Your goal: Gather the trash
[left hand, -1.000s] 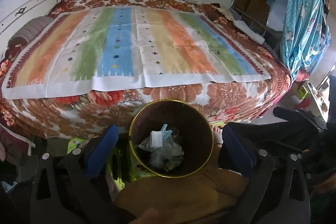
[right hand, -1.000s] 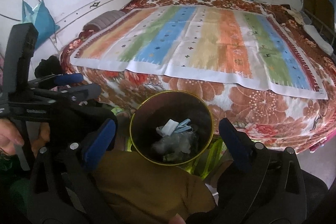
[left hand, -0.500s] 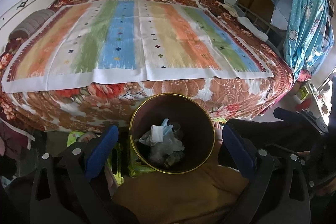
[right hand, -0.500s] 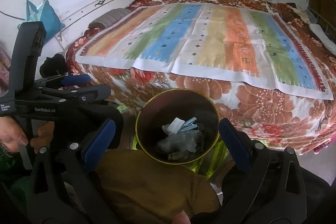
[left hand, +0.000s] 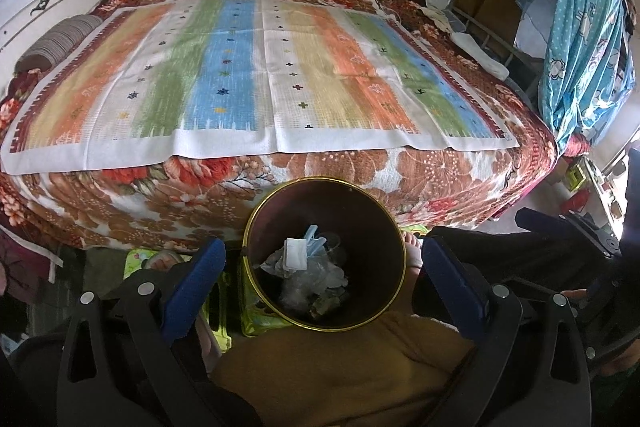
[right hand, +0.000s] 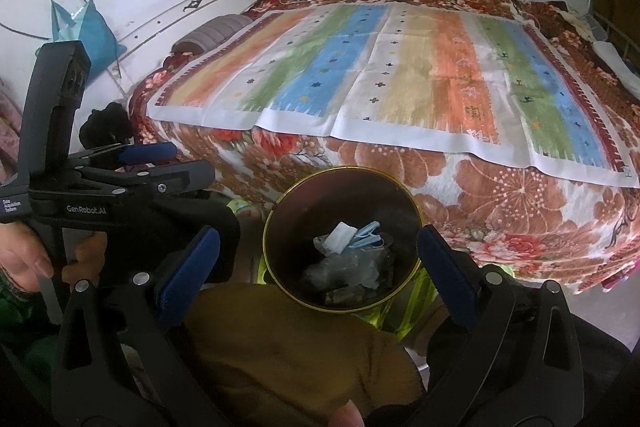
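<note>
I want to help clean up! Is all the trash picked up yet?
Some is done: the bin holds a white tissue, a blue mask and clear plastic. Both grippers, left and right, are open and hold nothing. No trash shows on the bed.

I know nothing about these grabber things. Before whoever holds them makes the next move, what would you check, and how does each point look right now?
1. Left gripper open with nothing in it: ok.
2. Right gripper open with nothing in it: ok.
3. Bin upright, mouth unobstructed: ok.
4. Room left in the bin: ok; the face mask and clear plastic wrappers only cover the bottom.
5. More trash to pick up: cannot tell; none shows on the striped cloth on the bed.
6. Floor around the bin: cannot tell, mostly hidden by the grippers and the mustard fabric.
</note>
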